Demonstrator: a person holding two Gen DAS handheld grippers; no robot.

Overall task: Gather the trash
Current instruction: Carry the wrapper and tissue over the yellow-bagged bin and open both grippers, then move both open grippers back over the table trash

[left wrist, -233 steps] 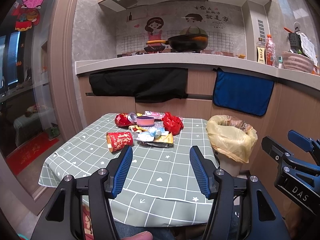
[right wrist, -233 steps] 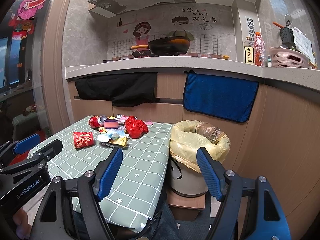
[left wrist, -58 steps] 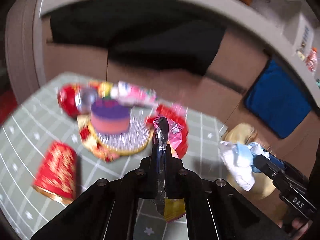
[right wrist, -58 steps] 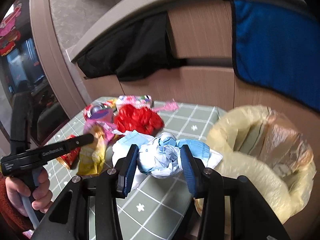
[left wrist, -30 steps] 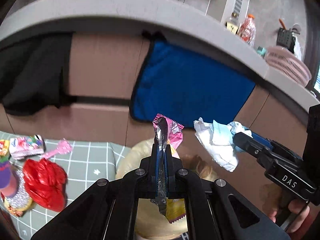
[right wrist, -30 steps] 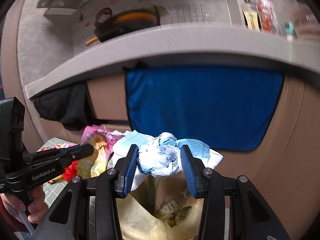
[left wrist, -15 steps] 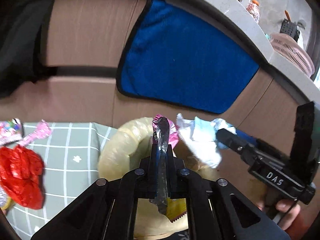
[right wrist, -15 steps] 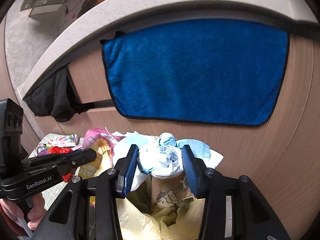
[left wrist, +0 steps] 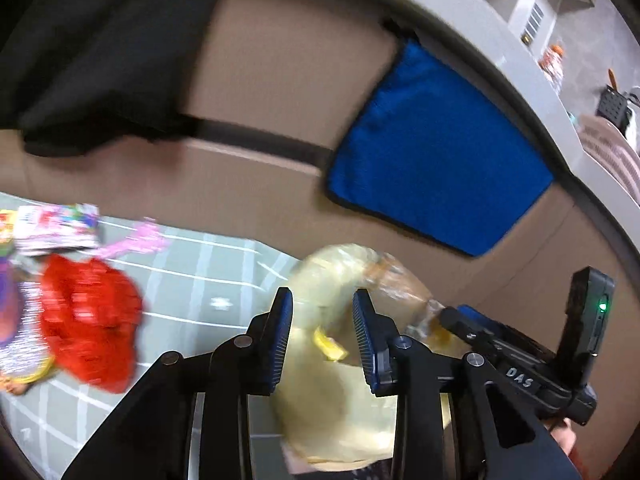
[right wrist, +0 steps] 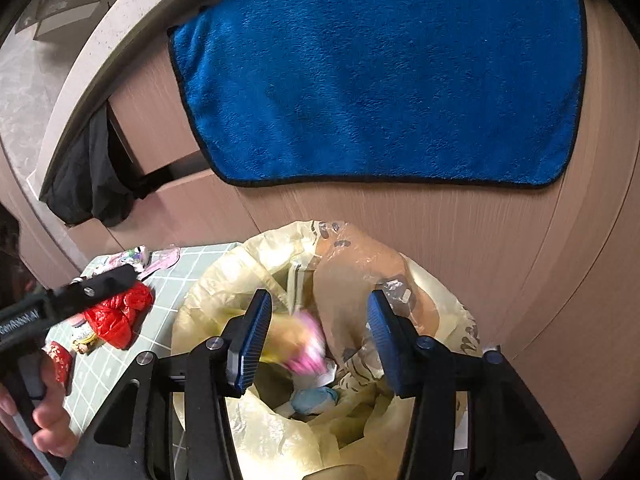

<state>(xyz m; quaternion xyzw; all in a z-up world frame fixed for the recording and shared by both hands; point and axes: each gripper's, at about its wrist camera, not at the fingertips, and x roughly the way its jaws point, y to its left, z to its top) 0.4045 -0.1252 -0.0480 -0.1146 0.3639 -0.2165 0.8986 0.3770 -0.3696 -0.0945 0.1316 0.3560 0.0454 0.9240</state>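
Trash bin [right wrist: 448,312], yellow liner, mouth facing up, beside the checked table [right wrist: 188,264].
Right gripper [right wrist: 316,340] spread wide and empty above the bin mouth; left gripper [left wrist: 322,334] parted, empty, over the bin's table side. Pink-yellow wrapper [right wrist: 300,344], blurred, long axis unclear, and blue-white tissue wad [right wrist: 316,398] inside the liner. Red crumpled bag [left wrist: 92,316] on the table.

Blue towel [right wrist: 376,80] hangs flat against the wood cabinet front [right wrist: 500,240], just below the grey counter [left wrist: 460,12] edge. Left of the towel: black cloth [left wrist: 100,68], draped from the same edge. Right of the towel, on the counter: pink basket [left wrist: 612,152], black utensil holder [left wrist: 612,102], bottle [left wrist: 554,62], blurred.
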